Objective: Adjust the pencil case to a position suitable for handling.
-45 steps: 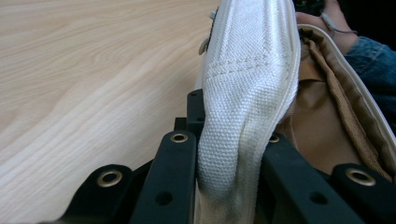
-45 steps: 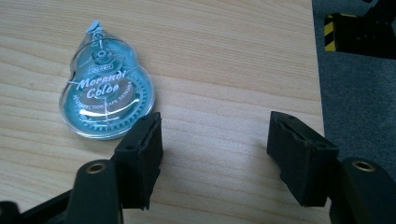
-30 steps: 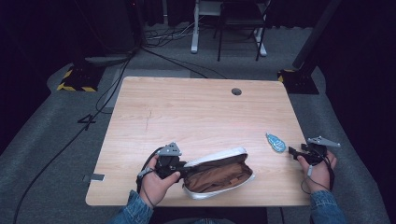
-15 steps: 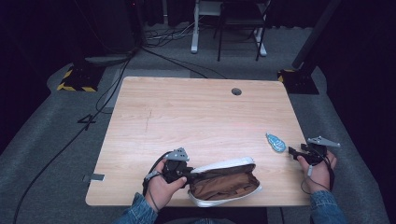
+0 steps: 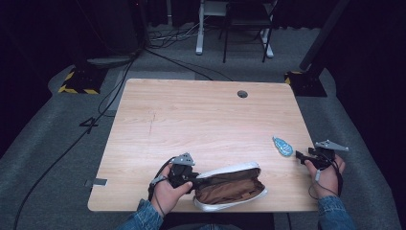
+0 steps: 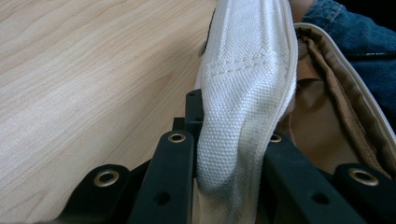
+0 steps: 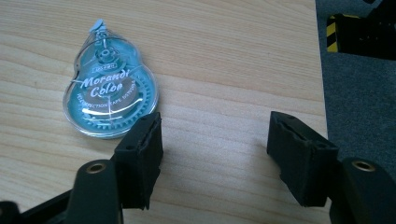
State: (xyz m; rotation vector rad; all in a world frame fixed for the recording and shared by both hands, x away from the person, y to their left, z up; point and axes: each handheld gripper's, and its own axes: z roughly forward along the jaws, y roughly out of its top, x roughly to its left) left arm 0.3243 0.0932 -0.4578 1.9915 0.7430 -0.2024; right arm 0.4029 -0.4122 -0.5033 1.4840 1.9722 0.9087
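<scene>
A: What is being held by the left tool (image 5: pixel 193 179)?

B: The white cloth rim of the pouch (image 5: pixel 230 186) is being pinched between its two black jaws. In the left gripper view, the rim (image 6: pixel 243 93) is seen squeezed tight between them.

A: Where is the pouch being kept?

B: It is lying on the worktop (image 5: pixel 206 124), near the front edge, just right of the left hand (image 5: pixel 165 194). It is being held open, and its brown inside is showing.

A: And the right tool (image 5: pixel 300 156)?

B: Its jaws are being held wide apart, with nothing between them. It is being held low by the right hand (image 5: pixel 328 175) at the right edge of the worktop.

A: What is seen in front of it?

B: A small blue tape roller (image 7: pixel 112 95) is lying flat on the wood. It is just past the tip of one jaw in the right gripper view, off to that side and not between the jaws. White words are printed on its clear shell.

A: Are the pouch and the roller touching?

B: No, they are lying well apart.
</scene>
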